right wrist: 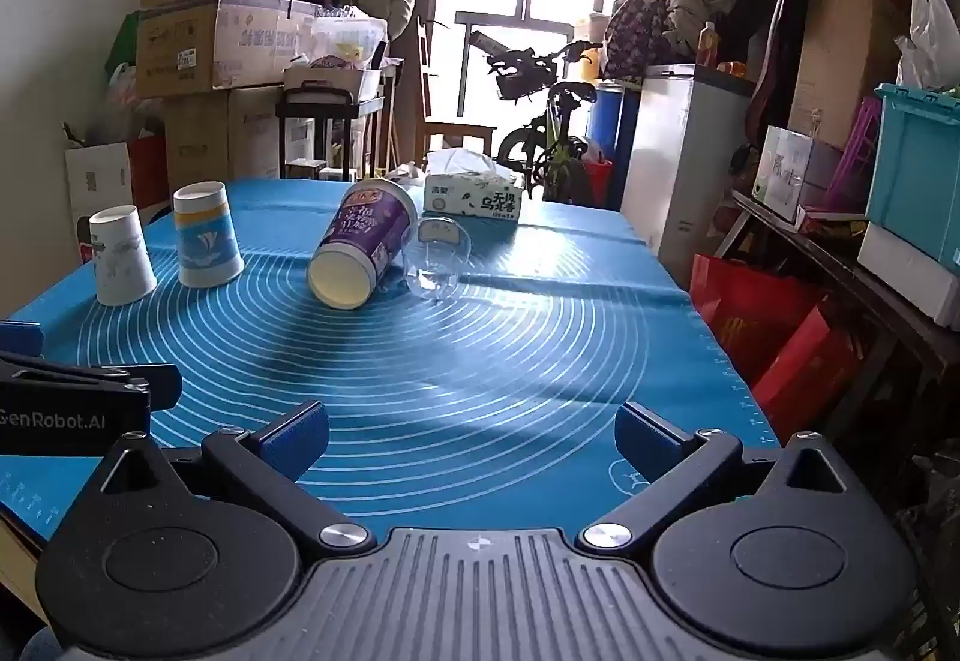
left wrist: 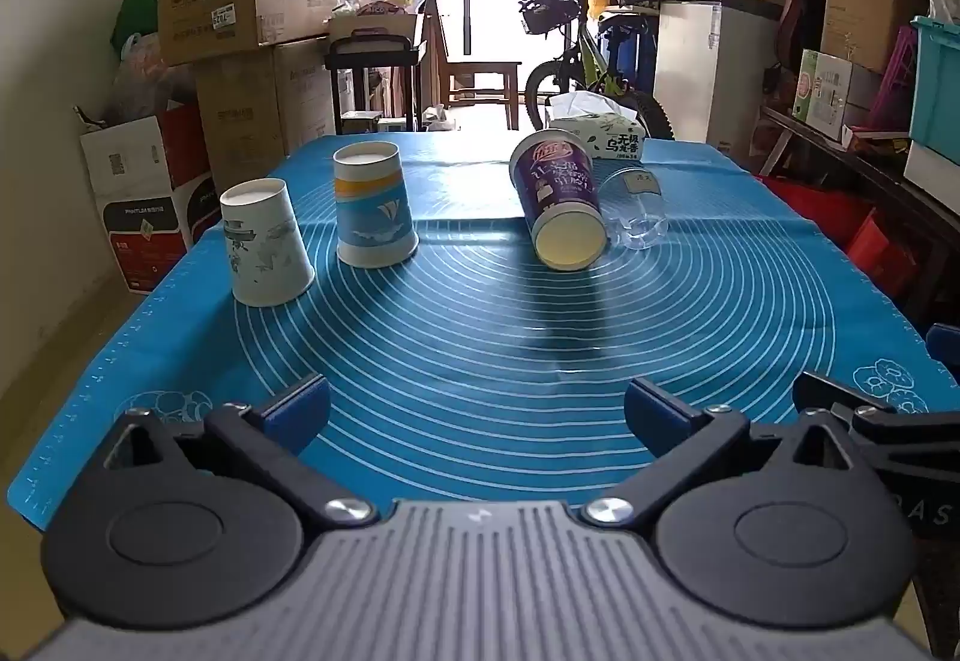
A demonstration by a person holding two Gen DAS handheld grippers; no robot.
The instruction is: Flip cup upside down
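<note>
A purple paper cup (left wrist: 559,199) (right wrist: 360,253) lies tilted on its side on the blue mat (left wrist: 480,361) (right wrist: 456,361), its open mouth facing me. A clear plastic cup (left wrist: 637,208) (right wrist: 437,259) lies beside it on the right, touching it. A white paper cup (left wrist: 266,244) (right wrist: 122,256) and a blue-and-white paper cup (left wrist: 373,205) (right wrist: 206,235) stand upside down at the left. My left gripper (left wrist: 477,412) and my right gripper (right wrist: 472,436) are both open and empty, near the mat's front edge, well short of the cups.
A tissue box (left wrist: 597,133) (right wrist: 472,199) sits at the table's far edge behind the lying cups. Cardboard boxes (left wrist: 240,1) stack at the left, a bicycle (left wrist: 576,55) and white cabinet (left wrist: 702,67) stand beyond the table, and shelves with bags line the right.
</note>
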